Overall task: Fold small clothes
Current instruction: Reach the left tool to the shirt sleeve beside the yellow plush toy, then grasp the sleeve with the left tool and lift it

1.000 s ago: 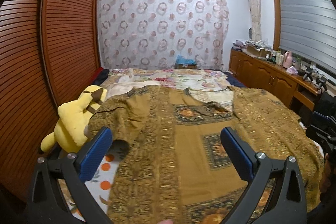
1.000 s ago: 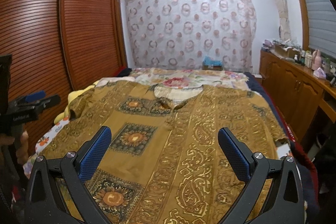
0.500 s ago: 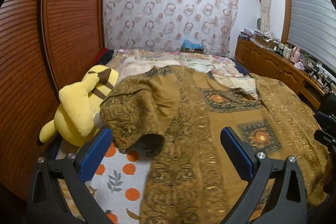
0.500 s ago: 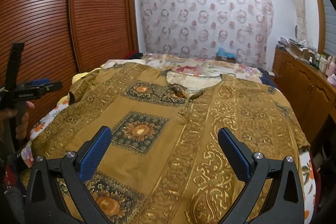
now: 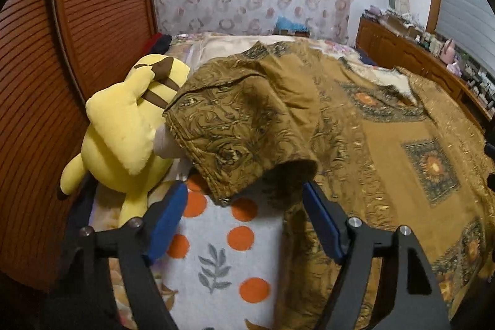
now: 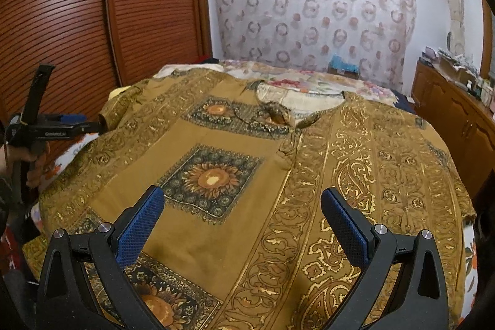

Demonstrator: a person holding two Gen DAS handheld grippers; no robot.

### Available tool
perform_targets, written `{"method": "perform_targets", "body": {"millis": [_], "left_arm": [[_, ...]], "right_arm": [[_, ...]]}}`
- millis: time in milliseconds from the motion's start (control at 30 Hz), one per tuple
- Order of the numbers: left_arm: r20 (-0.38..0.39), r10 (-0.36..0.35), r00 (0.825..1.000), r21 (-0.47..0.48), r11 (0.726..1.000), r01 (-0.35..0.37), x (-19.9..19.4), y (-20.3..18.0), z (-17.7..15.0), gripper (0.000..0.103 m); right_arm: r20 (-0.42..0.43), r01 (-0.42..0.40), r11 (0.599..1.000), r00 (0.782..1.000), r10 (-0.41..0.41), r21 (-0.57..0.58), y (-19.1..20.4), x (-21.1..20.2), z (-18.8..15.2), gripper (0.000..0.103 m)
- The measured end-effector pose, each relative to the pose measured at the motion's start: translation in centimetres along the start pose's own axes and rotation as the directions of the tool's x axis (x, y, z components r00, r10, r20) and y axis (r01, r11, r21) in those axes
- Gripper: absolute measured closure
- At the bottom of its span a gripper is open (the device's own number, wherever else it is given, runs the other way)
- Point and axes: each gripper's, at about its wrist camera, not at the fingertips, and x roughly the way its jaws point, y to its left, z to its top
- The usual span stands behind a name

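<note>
A brown and gold patterned shirt (image 6: 247,175) lies spread front-up across the bed (image 5: 216,252), its neckline toward twelve o'clock in the right wrist view and its hem toward six. It covers most of the bedding, which shows as a white blanket with orange dots at the shirt's edge.

In the left wrist view, the shirt's sleeve (image 5: 241,126) sits bunched and raised at about eleven o'clock from the left claw (image 5: 244,218), its open cuff hanging just above the dotted blanket. The left claw's blue pads (image 5: 165,218) are closing, with the lower edge of the cuff just ahead of and between them; they do not press on the fabric. A yellow plush toy (image 5: 123,138) lies at nine to ten o'clock of the sleeve, touching it, against the slatted wooden wardrobe door (image 5: 92,20).

The right claw (image 6: 241,225) hangs over the lower front of the shirt with its pads wide apart and nothing between them. At nine o'clock in that view the left claw appears from the side, held in a person's hand (image 6: 37,163), with its tip at the sleeve.

A patterned curtain (image 6: 309,14) hangs at twelve o'clock beyond the bed, and a wooden cabinet (image 6: 458,119) stands at three o'clock.
</note>
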Motion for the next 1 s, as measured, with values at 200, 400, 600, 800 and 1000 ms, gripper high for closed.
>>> {"method": "perform_targets", "body": {"millis": [200, 400, 600, 800, 1000], "left_arm": [[-0.049, 0.039, 0.998, 0.050, 0.998, -0.036, 1.9, 1.0, 0.4, 0.064], [-0.027, 0.044, 0.999, 0.094, 0.995, -0.041, 1.7, 1.4, 1.3, 0.096], [0.074, 0.010, 0.997, 0.136, 0.990, -0.020, -1.0, -0.2, 4.2, 0.103], [0.144, -0.100, 0.985, 0.223, 0.973, 0.067, -4.4, -5.2, 7.3, 0.102], [0.136, -0.176, 0.975, 0.265, 0.955, 0.136, -5.8, -9.1, 7.3, 0.102]], "right_arm": [[-0.014, 0.011, 1.000, 1.000, -0.011, -0.014, 0.1, 0.7, -0.1, 0.000], [-0.020, 0.009, 1.000, 1.000, -0.009, -0.004, -0.1, 1.0, -0.5, 0.000], [-0.022, 0.009, 1.000, 1.000, -0.010, -0.005, 0.0, 1.0, -0.7, 0.000], [-0.023, 0.008, 1.000, 1.000, -0.008, 0.002, 0.0, 1.0, -0.7, 0.000], [-0.027, 0.007, 1.000, 1.000, -0.007, 0.010, -0.1, 1.0, -0.8, 0.000]]}}
